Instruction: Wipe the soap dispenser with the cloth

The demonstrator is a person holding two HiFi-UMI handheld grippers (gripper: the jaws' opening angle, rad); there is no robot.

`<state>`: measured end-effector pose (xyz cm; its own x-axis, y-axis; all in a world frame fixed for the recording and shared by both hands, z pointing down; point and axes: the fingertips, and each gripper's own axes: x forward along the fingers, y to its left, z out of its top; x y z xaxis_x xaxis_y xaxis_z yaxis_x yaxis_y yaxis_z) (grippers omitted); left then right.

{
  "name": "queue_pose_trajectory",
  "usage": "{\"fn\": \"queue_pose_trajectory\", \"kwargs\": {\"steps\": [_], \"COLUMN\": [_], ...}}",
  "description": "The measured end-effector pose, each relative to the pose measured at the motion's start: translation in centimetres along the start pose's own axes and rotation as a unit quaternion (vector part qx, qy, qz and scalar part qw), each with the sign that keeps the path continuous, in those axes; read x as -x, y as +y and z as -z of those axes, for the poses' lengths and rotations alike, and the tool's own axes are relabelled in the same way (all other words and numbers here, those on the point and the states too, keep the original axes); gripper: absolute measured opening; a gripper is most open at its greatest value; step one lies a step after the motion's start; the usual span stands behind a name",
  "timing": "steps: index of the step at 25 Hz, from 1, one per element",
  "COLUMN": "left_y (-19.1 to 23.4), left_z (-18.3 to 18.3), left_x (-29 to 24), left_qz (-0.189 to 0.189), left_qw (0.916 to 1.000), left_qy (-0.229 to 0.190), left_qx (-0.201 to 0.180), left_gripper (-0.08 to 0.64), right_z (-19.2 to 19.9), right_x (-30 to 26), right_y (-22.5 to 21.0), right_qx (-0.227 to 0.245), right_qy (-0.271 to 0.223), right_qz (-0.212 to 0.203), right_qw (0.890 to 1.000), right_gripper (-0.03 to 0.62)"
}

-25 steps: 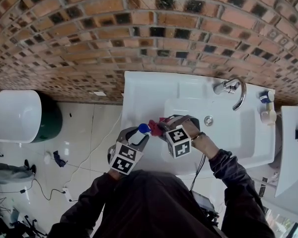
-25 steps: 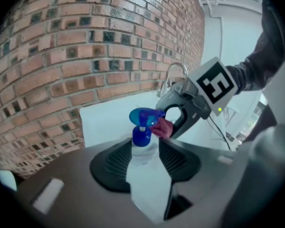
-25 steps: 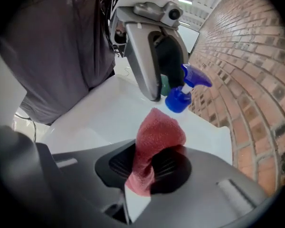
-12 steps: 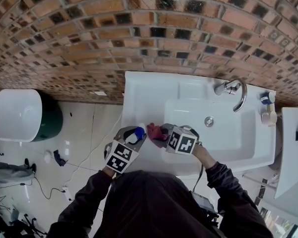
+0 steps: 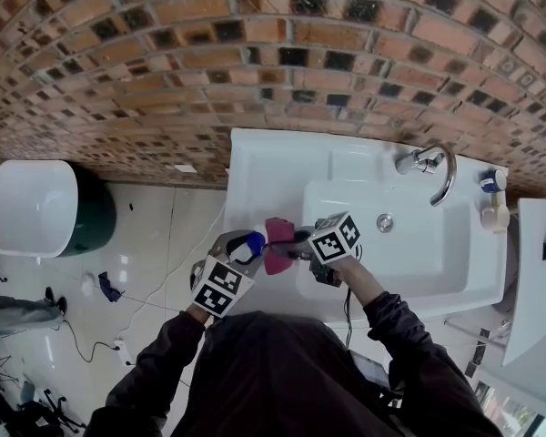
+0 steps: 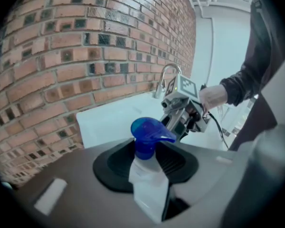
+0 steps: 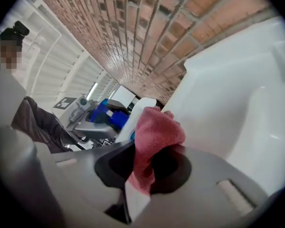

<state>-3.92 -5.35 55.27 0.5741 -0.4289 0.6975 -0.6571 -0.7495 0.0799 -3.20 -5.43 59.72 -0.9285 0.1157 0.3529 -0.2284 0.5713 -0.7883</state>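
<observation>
The left gripper's jaws have closed tight on the soap dispenser, whose blue pump top stands up between them. The right gripper has rolled over, so its marker cube sits tilted at a new angle. The red cloth clamped in its jaws, bunched up before, now shows broader and lies right against the dispenser's white body just ahead of those jaws.

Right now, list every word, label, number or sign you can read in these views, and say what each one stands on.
No readable text anywhere.
The left marker cube and right marker cube: black-and-white square patterns only, no letters or numbers.
The soap dispenser: white body, no print that can be made out.
The cloth: plain red, no tag visible.
</observation>
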Motion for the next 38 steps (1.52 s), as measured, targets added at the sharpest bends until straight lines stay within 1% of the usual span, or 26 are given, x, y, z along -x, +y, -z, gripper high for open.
{"fn": "queue_pose_trajectory", "kwargs": {"steps": [2,4,7,10,11,12,14,15,16,18,20,23,24,27,31,35,38], "left_y": [0.0,0.0,-0.1,0.1,0.0,-0.1,-0.4,-0.6,-0.7,-0.5,-0.3,-0.3,-0.3,-0.4,-0.8,-1.1,-1.7], "left_z": [0.0,0.0,0.4,0.6,0.8,1.0,1.7,2.0,2.3,2.5,2.4,2.4,2.4,2.5,2.7,2.7,2.7], "left_x": [0.0,0.0,-0.1,0.0,0.1,0.2,0.2,-0.1,-0.3,-0.8,-1.2,-1.4,-1.4,-1.3,-0.8,-0.7,-0.6], "left_qz": [-0.001,-0.001,-0.003,-0.022,-0.031,-0.04,-0.048,-0.049,-0.051,-0.056,-0.052,-0.028,-0.019,0.012,0.047,0.072,0.091], "left_qw": [1.0,1.0,1.0,0.9998,0.9995,0.9991,0.9985,0.9983,0.998,0.9975,0.9978,0.9987,0.9988,0.9986,0.9967,0.9939,0.9899], "left_qy": [-0.002,-0.001,0.003,0.005,0.009,0.014,0.025,0.031,0.035,0.039,0.04,0.042,0.044,0.042,0.039,0.038,0.034], "left_qx": [0.0,-0.001,0.003,0.0,-0.003,-0.004,0.003,0.008,0.013,0.015,0.013,-0.005,-0.013,-0.03,-0.053,-0.074,-0.103], "left_gripper": [0.143,0.143,0.144,0.148,0.183,0.204,0.234,0.24,0.262,0.275,0.275,0.259,0.256,0.244,0.221,0.216,0.215], "right_z": [1.1,2.6,3.3,2.9,2.6,2.3,1.9,1.8,1.8,2.0,2.2,2.8,3.0,3.1,3.9,3.8,2.3], "right_x": [-0.8,-1.6,-2.0,-1.4,-1.1,-0.8,-0.4,-0.3,-0.4,-0.6,-1.0,-1.7,-1.9,-2.1,-1.2,1.6,3.7], "right_y": [-1.8,-3.5,-4.5,-3.6,-3.1,-2.5,-1.1,-0.5,0.0,0.6,0.9,1.8,2.0,2.5,2.5,1.9,1.6], "right_qx": [-0.013,-0.005,0.042,0.096,0.108,0.115,0.129,0.139,0.153,0.187,0.221,0.256,0.26,0.257,0.281,0.264,0.268], "right_qy": [0.017,0.05,0.084,0.096,0.092,0.086,0.074,0.071,0.072,0.08,0.091,0.107,0.109,0.103,0.129,0.129,0.117], "right_qz": [0.031,0.075,0.129,0.156,0.159,0.158,0.147,0.141,0.137,0.138,0.139,0.131,0.129,0.12,0.122,0.131,0.148], "right_qw": [0.999,0.996,0.987,0.978,0.977,0.977,0.978,0.978,0.976,0.969,0.961,0.952,0.951,0.953,0.943,0.947,0.945], "right_gripper": [0.069,0.069,0.07,0.069,0.069,0.069,0.069,0.069,0.069,0.069,0.069,0.069,0.069,0.069,0.069,0.069,0.069]}}
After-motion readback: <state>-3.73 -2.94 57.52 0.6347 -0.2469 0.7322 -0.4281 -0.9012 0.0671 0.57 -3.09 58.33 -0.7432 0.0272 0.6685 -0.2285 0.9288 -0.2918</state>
